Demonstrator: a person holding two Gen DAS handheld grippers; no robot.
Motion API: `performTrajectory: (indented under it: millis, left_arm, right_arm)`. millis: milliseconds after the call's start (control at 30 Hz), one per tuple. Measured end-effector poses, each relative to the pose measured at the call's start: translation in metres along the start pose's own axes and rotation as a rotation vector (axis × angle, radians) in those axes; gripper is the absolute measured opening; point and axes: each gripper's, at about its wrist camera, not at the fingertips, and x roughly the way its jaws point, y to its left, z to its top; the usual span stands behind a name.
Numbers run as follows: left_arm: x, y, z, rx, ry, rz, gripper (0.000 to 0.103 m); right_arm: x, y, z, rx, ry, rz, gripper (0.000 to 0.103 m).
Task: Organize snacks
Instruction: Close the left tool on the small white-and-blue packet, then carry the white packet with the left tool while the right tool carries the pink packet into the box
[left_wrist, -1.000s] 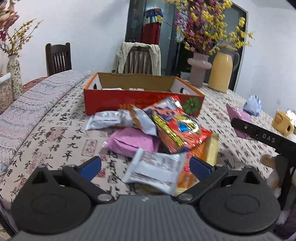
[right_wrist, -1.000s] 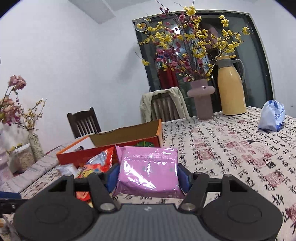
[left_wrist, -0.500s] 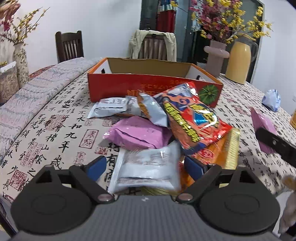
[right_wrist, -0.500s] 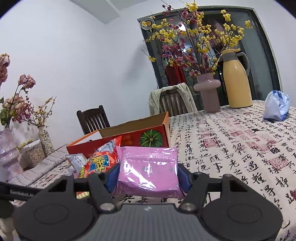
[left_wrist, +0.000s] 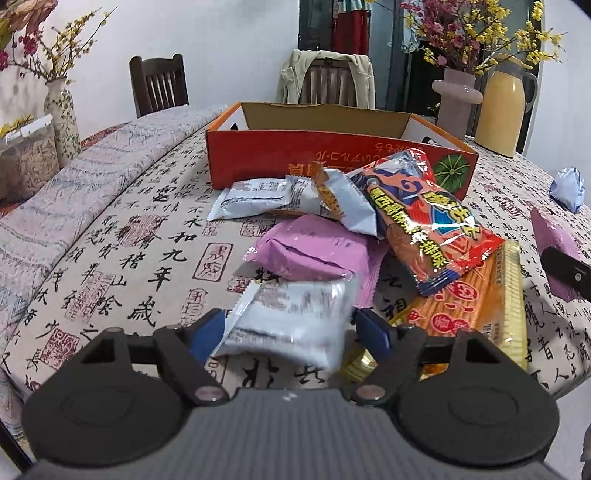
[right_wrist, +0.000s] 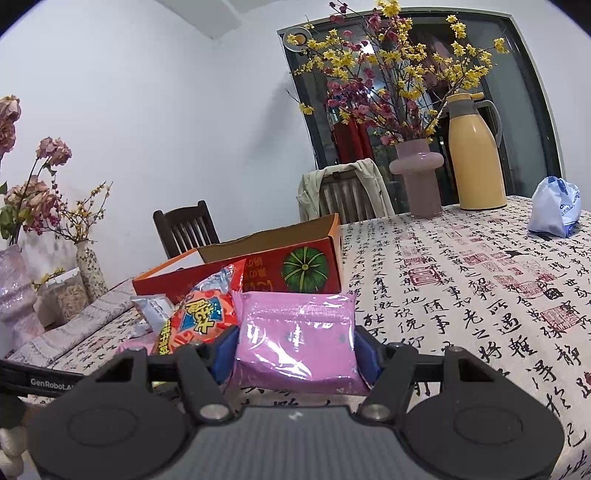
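Pink plastic fills the right wrist view: the right gripper (right_wrist: 295, 341) is clamped on a pink packet (right_wrist: 297, 341), both blue pads pressed to its sides, held above the worktop (right_wrist: 461, 295). Only the left wrist view shows the snack pile from above. There the left gripper (left_wrist: 291, 330) is closing its jaws around a silver-white packet (left_wrist: 291, 321); the left pad looks to touch the wrapper's edge, the right pad stands just clear. At 12 o'clock from that packet lies a second pink packet (left_wrist: 310, 251), at 1 o'clock an orange-red snack bag (left_wrist: 424, 221), at 3 o'clock a packet of orange sticks (left_wrist: 476, 306), and further back two more silver packets (left_wrist: 258, 199).

The worktop's patterned cloth lies bare at 9 to 11 o'clock of the pile, and broadly bare in the right wrist view at 2 to 3 o'clock.

The orange cardboard box (left_wrist: 332, 162) stands open just behind the pile; its inside is mostly hidden by its near wall.
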Motion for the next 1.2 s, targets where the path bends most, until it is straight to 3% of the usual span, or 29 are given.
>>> performTrajectory:
  millis: [100, 167, 333, 533, 1200]
  left_arm:
    - [0.001, 0.004, 0.001, -0.013, -0.005, 0.009, 0.080]
    - [0.002, 0.006, 0.001, -0.018, -0.006, 0.009, 0.072]
    - [0.000, 0.011, 0.003, -0.016, -0.021, -0.003, 0.033]
    - [-0.002, 0.019, 0.004, -0.035, -0.033, -0.006, 0.017]
    - [-0.017, 0.026, 0.015, -0.004, -0.149, -0.011, 0.014]
  right_arm:
    - [0.000, 0.001, 0.000, -0.004, 0.001, -0.003, 0.065]
    - [0.000, 0.002, 0.000, -0.006, 0.003, -0.005, 0.065]
    - [0.001, 0.003, 0.000, -0.011, 0.008, -0.009, 0.065]
    - [0.000, 0.006, 0.000, -0.020, 0.013, -0.007, 0.065]
    - [0.003, 0.011, 0.013, -0.050, 0.000, -0.067, 0.065]
